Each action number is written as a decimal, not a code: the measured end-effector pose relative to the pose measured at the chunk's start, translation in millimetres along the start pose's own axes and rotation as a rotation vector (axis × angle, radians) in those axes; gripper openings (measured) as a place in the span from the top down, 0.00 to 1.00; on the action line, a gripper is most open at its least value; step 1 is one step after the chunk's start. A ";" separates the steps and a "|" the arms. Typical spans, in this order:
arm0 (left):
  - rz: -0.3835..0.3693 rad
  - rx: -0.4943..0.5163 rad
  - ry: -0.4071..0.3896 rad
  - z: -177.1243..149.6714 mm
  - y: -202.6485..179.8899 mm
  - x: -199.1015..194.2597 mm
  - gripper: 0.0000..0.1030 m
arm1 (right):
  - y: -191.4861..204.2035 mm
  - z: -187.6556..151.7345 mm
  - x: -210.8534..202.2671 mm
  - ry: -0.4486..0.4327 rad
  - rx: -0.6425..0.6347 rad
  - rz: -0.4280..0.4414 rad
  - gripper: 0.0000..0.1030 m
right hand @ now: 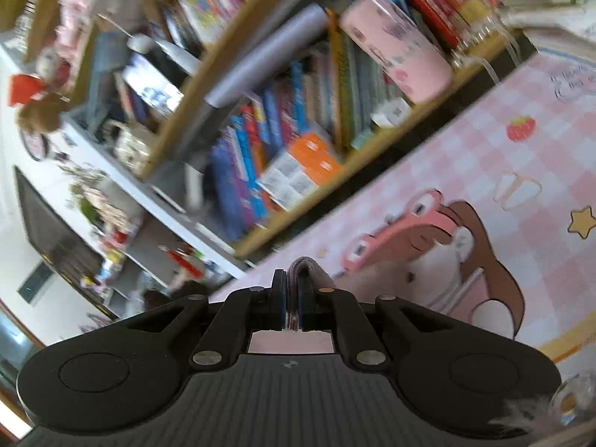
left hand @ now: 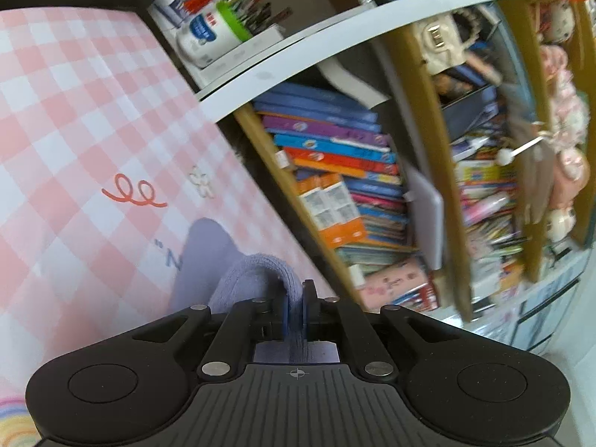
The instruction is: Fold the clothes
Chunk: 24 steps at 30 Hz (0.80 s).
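A fold of lavender-grey ribbed knit garment (left hand: pixel 257 279) is seen pinched between the two blue-padded fingers of the black left gripper (left hand: pixel 296 311). The jaws are pressed together on the cloth, which rises in a rounded loop just ahead and to the left of the fingertips and passes back between them toward the camera. The rest of the garment is hidden beneath the gripper body.

In the right wrist view, a narrower fold of the same knit, appearing pinkish-grey here (right hand: pixel 307 270), is clamped between the two fingers of the black right gripper (right hand: pixel 294 309). These jaws are likewise closed on the fabric, whose edge arches over the fingertips and falls to the right.

One garment is discernible, held at two points; two grippers are shown, one per view. Whether the cloth is lifted clear of the surface cannot be told.

Beneath and beyond both grippers is spread a pink-and-white checked cartoon-printed table covering (left hand: pixel 74 119), marked with one red strawberry (right hand: pixel 520 128) and one yellow star (right hand: pixel 581 222) in the right view. Behind it stands a wooden-framed bookshelf with white boards (left hand: pixel 421 85), packed with one slanted stack of coloured books (left hand: pixel 335 156); both backgrounds are blurred and individual volumes cannot be counted.
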State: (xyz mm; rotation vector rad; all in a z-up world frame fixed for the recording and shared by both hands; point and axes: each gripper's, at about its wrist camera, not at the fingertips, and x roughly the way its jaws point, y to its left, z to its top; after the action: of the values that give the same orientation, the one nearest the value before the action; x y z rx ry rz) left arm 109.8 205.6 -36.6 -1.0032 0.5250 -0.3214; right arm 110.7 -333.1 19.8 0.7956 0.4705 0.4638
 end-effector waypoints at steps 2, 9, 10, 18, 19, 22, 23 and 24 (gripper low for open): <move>0.019 0.002 0.012 0.7 4.2 5.7 0.89 | -7.7 0.0 4.4 0.001 0.002 -0.018 0.95; 0.086 0.094 -0.059 7.0 -1.4 -16.0 0.54 | -34.6 0.2 19.9 0.004 0.010 -0.082 0.66; 0.109 0.150 -0.076 8.8 -9.1 -21.6 0.54 | -38.5 0.2 22.1 0.005 0.011 -0.092 0.59; 0.325 0.570 -0.018 -12.8 -49.4 -12.1 0.54 | -7.2 -16.4 21.3 0.116 -0.280 -0.201 0.56; 0.346 0.565 0.000 -14.7 -47.0 -7.6 0.55 | -7.2 -21.2 23.7 0.138 -0.297 -0.225 0.56; 0.368 0.504 0.048 -15.4 -36.0 1.3 0.95 | -5.9 -28.6 24.7 0.165 -0.321 -0.248 0.85; 0.346 0.482 0.041 -14.9 -36.4 -3.5 0.95 | -4.9 -27.7 22.0 0.157 -0.315 -0.233 0.86; 0.312 0.464 0.017 -14.9 -39.3 -12.1 0.95 | -3.9 -26.7 19.2 0.148 -0.309 -0.217 0.94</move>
State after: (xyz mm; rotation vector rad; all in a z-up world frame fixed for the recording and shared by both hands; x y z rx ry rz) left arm 90.8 181.0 -5.8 -0.4612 0.5798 -0.1600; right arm 112.0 -309.8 -3.7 0.4083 0.5989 0.3822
